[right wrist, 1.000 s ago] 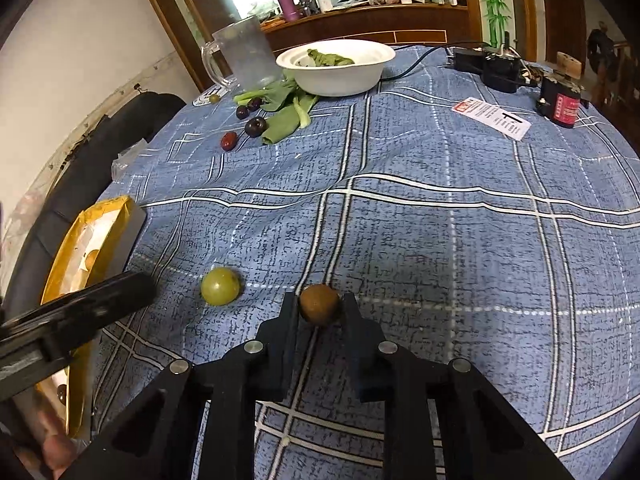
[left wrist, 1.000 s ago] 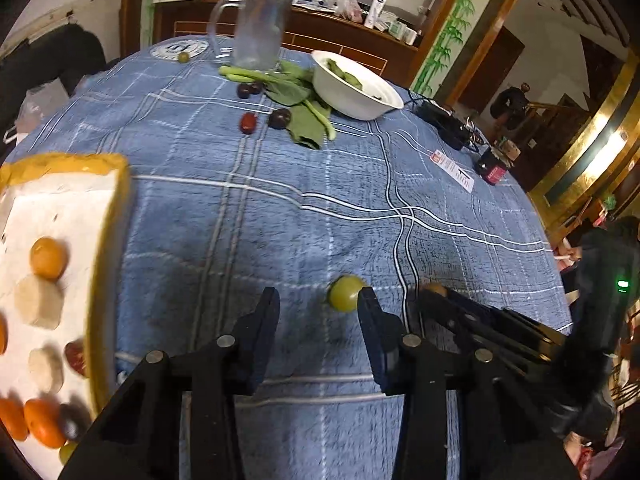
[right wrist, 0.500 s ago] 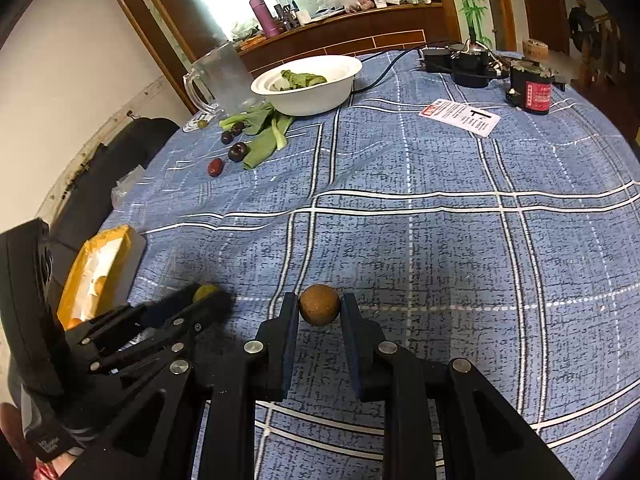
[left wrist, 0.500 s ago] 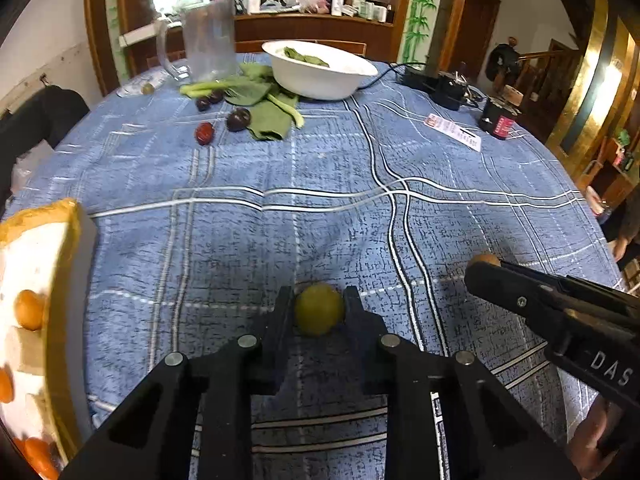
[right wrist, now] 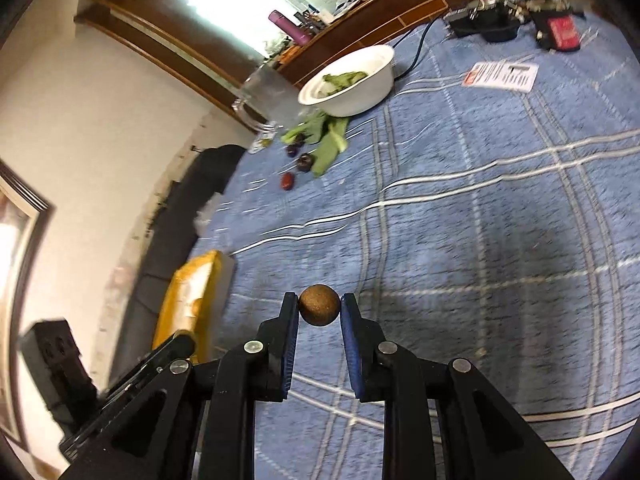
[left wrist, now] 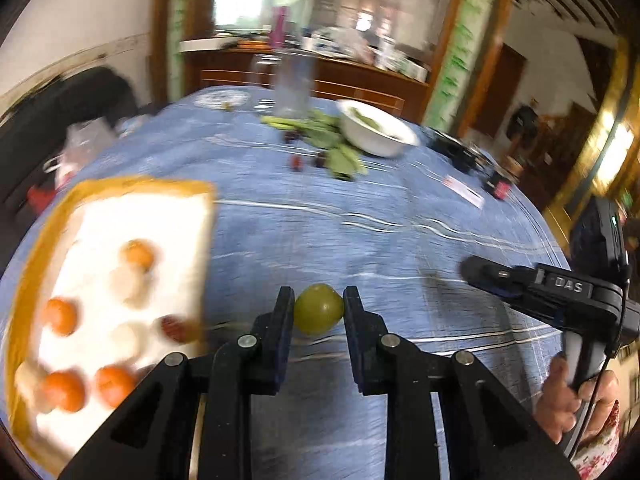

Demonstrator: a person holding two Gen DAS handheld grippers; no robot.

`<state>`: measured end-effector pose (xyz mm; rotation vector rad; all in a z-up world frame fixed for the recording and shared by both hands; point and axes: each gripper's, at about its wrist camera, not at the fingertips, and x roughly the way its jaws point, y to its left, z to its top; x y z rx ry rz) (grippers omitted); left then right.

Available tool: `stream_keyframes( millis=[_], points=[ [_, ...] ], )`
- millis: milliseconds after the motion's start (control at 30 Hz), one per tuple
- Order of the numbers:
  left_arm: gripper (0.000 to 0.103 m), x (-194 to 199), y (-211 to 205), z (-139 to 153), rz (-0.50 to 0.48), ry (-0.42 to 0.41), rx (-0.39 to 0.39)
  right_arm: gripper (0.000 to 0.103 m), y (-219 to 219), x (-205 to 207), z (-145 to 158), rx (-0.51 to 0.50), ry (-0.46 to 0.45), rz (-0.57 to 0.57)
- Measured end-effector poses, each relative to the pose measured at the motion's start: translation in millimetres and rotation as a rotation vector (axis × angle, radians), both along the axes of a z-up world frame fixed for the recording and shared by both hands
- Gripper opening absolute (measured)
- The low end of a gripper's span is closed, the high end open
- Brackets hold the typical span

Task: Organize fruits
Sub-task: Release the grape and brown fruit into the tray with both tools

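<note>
My left gripper (left wrist: 319, 312) is shut on a green round fruit (left wrist: 319, 314) and holds it above the blue checked tablecloth, just right of the yellow-rimmed white tray (left wrist: 202, 248). The tray holds several orange fruits (left wrist: 138, 255), pale pieces and a red fruit. My right gripper (right wrist: 319, 310) is shut on a small brown round fruit (right wrist: 319, 305), lifted above the cloth. The tray shows at the left in the right wrist view (right wrist: 188, 300). The right gripper also shows at the right of the left wrist view (left wrist: 480, 274).
At the far side stand a white bowl (right wrist: 352, 80) of greens, a glass mug (right wrist: 268, 96), loose green leaves (right wrist: 328, 140), and dark and red small fruits (right wrist: 288, 181). A paper card (right wrist: 502, 74) and black devices (right wrist: 492, 24) lie at the far right.
Both grippers have lifted with their fruits. The left gripper has swung left toward the tray, which now fills more of its view. The right view has tilted.
</note>
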<state>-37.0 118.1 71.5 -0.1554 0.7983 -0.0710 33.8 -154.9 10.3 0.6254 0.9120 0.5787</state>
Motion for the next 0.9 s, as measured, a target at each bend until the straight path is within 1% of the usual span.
stream_keyframes(
  millis=[100,167,200,267,333,433,567,667,767,833,900],
  points=[
    [0.024,-15.0,35.4,0.6,0.096,-0.005,0.028,0.023,6.9,-5.6,1.0,-0.014,-0.008,0.002],
    [0.024,-26.2,64.2,0.0,0.156,-0.002,-0.002,0.023,13.3,-10.4,3.2,-0.041,-0.017,0.000],
    [0.024,-30.4,75.6,-0.9,0.177,0.003,-0.011,0.023,18.1,-13.6,5.5,-0.065,-0.025,-0.003],
    [0.024,-38.7,94.5,-2.4,0.212,0.010,0.002,0.023,30.9,-22.9,14.1,-0.102,-0.049,0.005],
    [0.024,-44.0,109.0,-4.7,0.243,0.018,0.012,0.023,47.9,-34.8,23.2,-0.107,-0.070,0.030],
    [0.024,-49.7,126.1,-8.3,0.275,0.024,0.003,0.023,90.8,-55.0,35.5,-0.116,-0.100,0.111],
    [0.024,-60.0,142.7,-14.8,0.305,0.026,0.000,0.024,155.1,-79.3,48.2,-0.183,-0.150,0.234],
    [0.024,-67.3,153.2,-20.8,0.324,0.033,-0.010,0.024,202.3,-100.0,54.1,-0.258,-0.204,0.318],
    [0.024,-72.0,164.2,-26.2,0.341,0.037,-0.031,0.024,240.7,-116.8,52.8,-0.331,-0.252,0.373],
    [0.024,-73.9,170.1,-28.9,0.342,0.040,-0.059,0.024,260.2,-123.4,48.0,-0.378,-0.267,0.394],
    [0.024,-76.4,174.1,-30.0,0.348,0.037,-0.083,0.024,270.1,-128.1,43.9,-0.413,-0.276,0.400]
  ],
)
